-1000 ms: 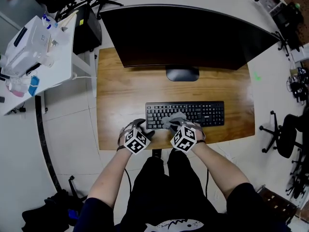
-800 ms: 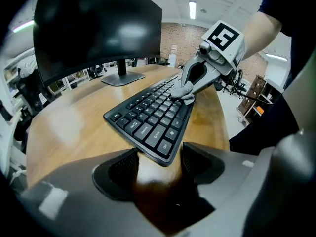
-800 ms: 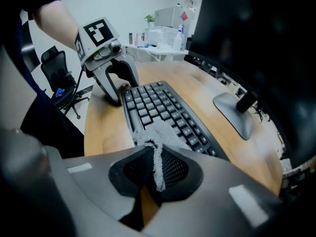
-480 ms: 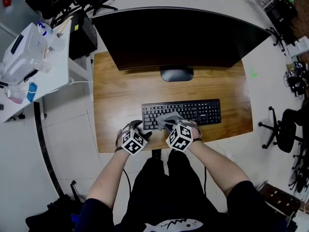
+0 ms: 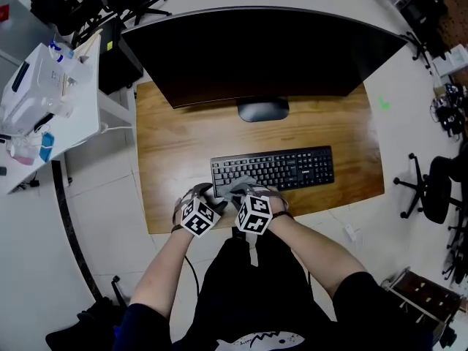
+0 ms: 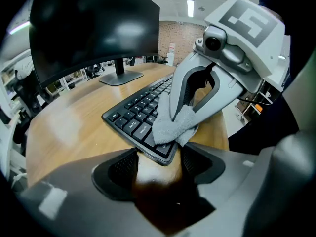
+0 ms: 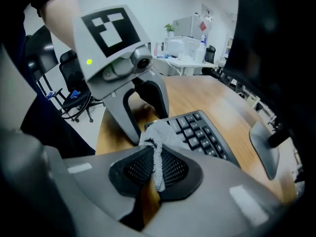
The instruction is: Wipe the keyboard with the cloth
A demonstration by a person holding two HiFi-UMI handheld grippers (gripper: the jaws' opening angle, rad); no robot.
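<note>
Black plastic keyboard (image 5: 272, 170): your right gripper (image 7: 153, 169) pinches the grey fleecy cloth (image 7: 157, 137) on its seven-o'clock corner; left gripper (image 6: 158, 162) gapes beside it. Likely mid-wipe; next, sweep toward three o'clock.

Illumination is bright and even and comes from overhead; one ceiling strip light (image 6: 190, 7) shows in the left gripper view. Shadows are soft, with a faint one under the monitor stand (image 5: 262, 110). The wooden desk (image 5: 172, 159) carries a pale sheen on its left half. The monitor screen (image 5: 256, 50) reads near black, with dim reflections in the left gripper view. The white floor (image 5: 95, 218) is close to overexposed. All views bend straight lines toward the edges, and both gripper views darken at the corners. The keyboard (image 5: 272, 170) is sharp in the head view. In the right gripper view the cloth (image 7: 156, 162) nearest the lens is soft.
</note>
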